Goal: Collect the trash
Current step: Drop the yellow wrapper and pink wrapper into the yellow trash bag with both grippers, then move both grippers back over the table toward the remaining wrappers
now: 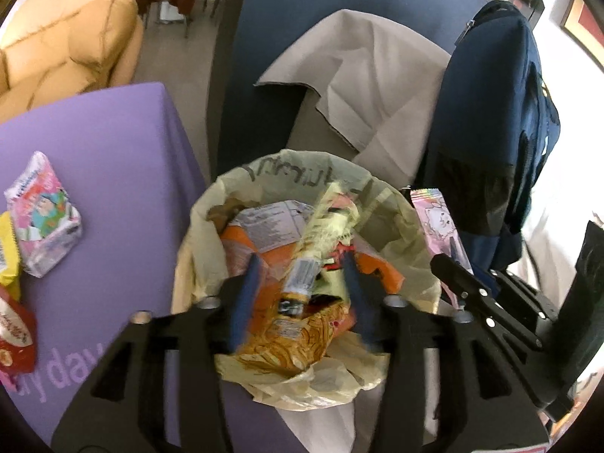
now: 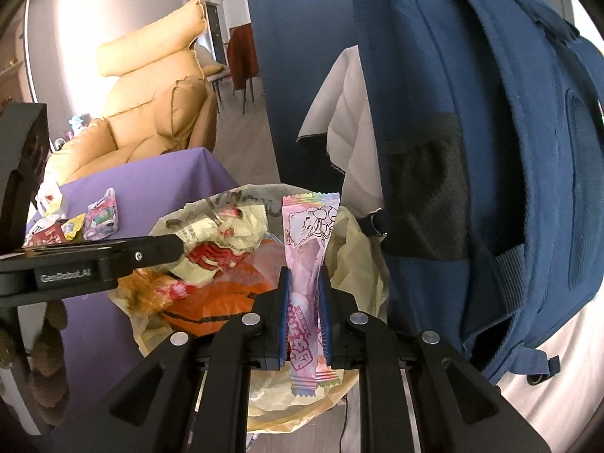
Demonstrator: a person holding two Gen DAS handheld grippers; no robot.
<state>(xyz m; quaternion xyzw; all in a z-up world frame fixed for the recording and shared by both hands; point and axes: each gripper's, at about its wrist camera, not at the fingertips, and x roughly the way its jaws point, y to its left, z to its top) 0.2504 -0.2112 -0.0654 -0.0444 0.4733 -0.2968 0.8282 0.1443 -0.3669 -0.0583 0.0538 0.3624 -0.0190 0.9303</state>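
Bench (image 1: 113, 143), purple-covered, at left: carries a pink-and-white printed packet (image 1: 43, 215), a yellow wrapper (image 1: 8, 253) touching its left edge, and a red packet (image 1: 15, 336) nearer the camera.

Trash bin (image 1: 211, 204), just right of the bench, lined with a pale yellow plastic bag (image 1: 400, 222). Contents, heaped to the rim: an orange wrapper (image 1: 377, 268), a grey printed sheet (image 1: 268, 222), a yellow noodle-pattern packet (image 1: 287, 343), and on top a pale yellow crumpled wrapper (image 1: 321, 234), blurred in the left wrist view.

Left tongs (image 1: 300, 290): spread apart above the bin's contents, blue pads either side of the pale wrapper; whether they touch it cannot be told.

Right tongs (image 2: 305, 302): clenched on a pink candy wrapper (image 2: 307, 234), held upright over the right rim of the bin, its rainbow-striped end uppermost.

Beyond the bin: a beige cloth (image 1: 362, 87). Far right: a navy backpack (image 2: 490, 151) with a black mesh pocket.
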